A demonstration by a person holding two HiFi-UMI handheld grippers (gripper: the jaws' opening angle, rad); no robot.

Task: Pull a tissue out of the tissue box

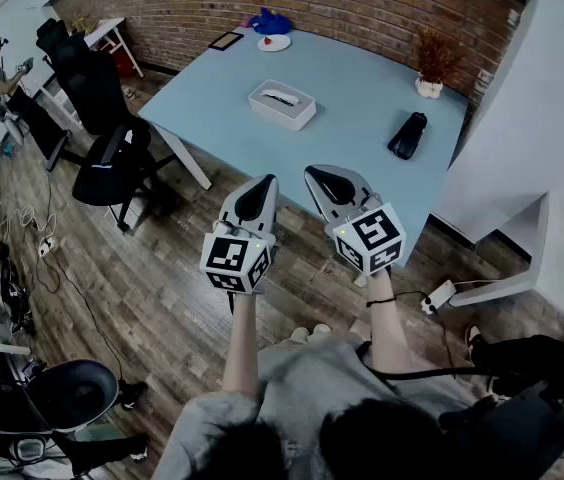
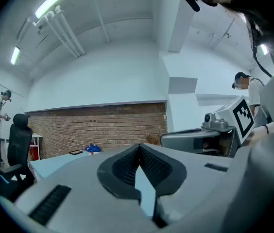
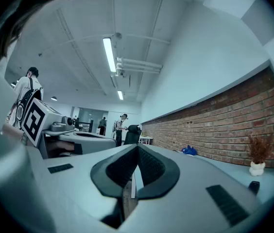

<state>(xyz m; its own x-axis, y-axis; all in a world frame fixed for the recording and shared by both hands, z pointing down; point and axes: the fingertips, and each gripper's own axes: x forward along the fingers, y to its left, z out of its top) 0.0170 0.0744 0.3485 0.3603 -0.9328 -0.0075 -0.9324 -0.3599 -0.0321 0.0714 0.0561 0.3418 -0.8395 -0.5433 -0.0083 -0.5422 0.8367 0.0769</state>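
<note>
**Both grippers closed and empty, well short of the tissue box**

Held the left gripper and the right gripper side by side and level above the wooden floor, near the front edge of the table but not over it. Read both pairs of jaws as pressed together at the tips, with nothing between them.

Found the tissue box at 12 o'clock from the grippers and well apart from them, lying flat near the table's middle with its slot upward. Could not tell how much tissue stood out. Noted a black pouch at 4 o'clock of the box and a potted dry plant at 2 o'clock, both off the direct path.

Judged the step as the approach, with no pull begun. Would have done well to part one pair of jaws before arriving, come down onto the slot, pinch only the top sheet and draw straight up. Should probably have steadied the box with the other gripper, since so light a box might rise with the sheet.

Made out no brand or words anywhere, only black-and-white square patterns on the marker cubes.
</note>
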